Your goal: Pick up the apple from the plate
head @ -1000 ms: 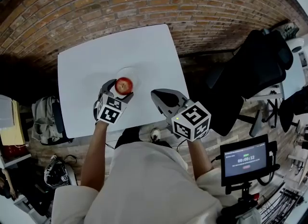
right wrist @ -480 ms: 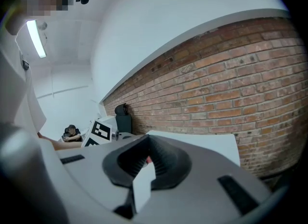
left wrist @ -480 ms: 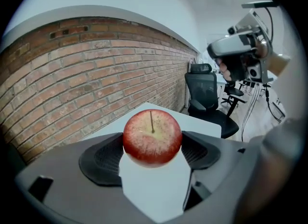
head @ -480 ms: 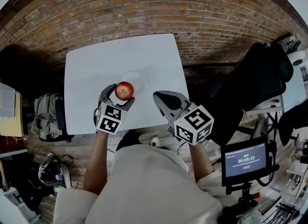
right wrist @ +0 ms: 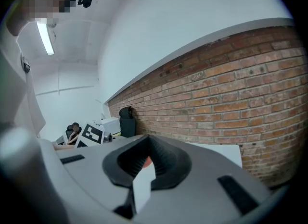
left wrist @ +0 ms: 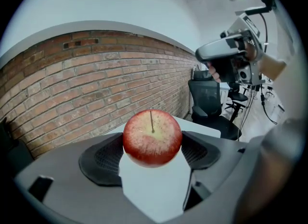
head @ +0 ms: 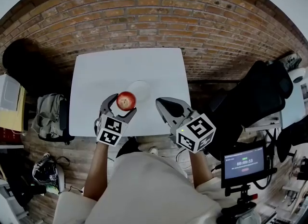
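grip: the left gripper (left wrist: 151, 152) is clenched on the round red apple with a yellowish crown and a thin stem (head: 126, 101), one dark ribbed pad against each flank, stem pointing up.
apple: it's up in the air. the left gripper view shows the white tabletop lying well below it, nothing touching it but the pads.
plate: the small round pale plate (head: 142, 87) sits bare on the white square table (head: 101, 74), just beyond the apple and a touch to its right (it's faint against the white top, and little more than the rim reads).
right gripper: the right gripper (right wrist: 143, 166) has its jaws pressed together on nothing and hovers above the table's near edge, to the right of the apple and apart from it.
done: by the look of it, the grasp and the lift off the plate are both made.
left: very little. the pick-up looks complete, and at most the hold needs to stay firm.
change: a second ago the apple sat over the plate's near rim. half a second ago it was at the rim's edge. now it's clear of the plate and drawn nearer the person, and the right gripper has kept its place alongside, shut throughout.
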Demonstrator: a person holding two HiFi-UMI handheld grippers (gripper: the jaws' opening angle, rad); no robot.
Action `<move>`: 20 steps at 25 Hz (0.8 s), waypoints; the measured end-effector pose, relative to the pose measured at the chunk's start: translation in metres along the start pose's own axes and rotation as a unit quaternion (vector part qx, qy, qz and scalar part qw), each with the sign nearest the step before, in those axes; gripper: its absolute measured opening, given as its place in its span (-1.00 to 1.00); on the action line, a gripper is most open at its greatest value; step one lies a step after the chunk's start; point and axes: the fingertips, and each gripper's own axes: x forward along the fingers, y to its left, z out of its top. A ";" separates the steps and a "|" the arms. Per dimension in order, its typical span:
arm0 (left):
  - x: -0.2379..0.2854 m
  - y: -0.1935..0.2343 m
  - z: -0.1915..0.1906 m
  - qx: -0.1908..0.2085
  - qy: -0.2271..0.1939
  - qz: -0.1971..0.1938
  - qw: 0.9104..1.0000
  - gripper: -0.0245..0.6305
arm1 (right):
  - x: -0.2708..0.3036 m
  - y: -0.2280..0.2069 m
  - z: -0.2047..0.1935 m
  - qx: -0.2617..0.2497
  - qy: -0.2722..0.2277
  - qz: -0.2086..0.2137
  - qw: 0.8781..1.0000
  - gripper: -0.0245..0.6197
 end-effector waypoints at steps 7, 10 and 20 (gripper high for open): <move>-0.029 0.005 0.026 -0.014 -0.040 0.010 0.999 0.21 | -0.001 0.009 0.019 -0.007 -0.012 0.008 1.000 -0.92; -0.039 0.006 0.041 -0.021 -0.063 0.008 0.998 0.21 | -0.002 0.014 0.028 -0.013 -0.021 0.013 1.000 -0.92; -0.054 0.009 0.082 -0.026 -0.129 0.009 0.991 0.21 | -0.003 0.013 0.042 -0.025 -0.029 0.010 0.999 -0.92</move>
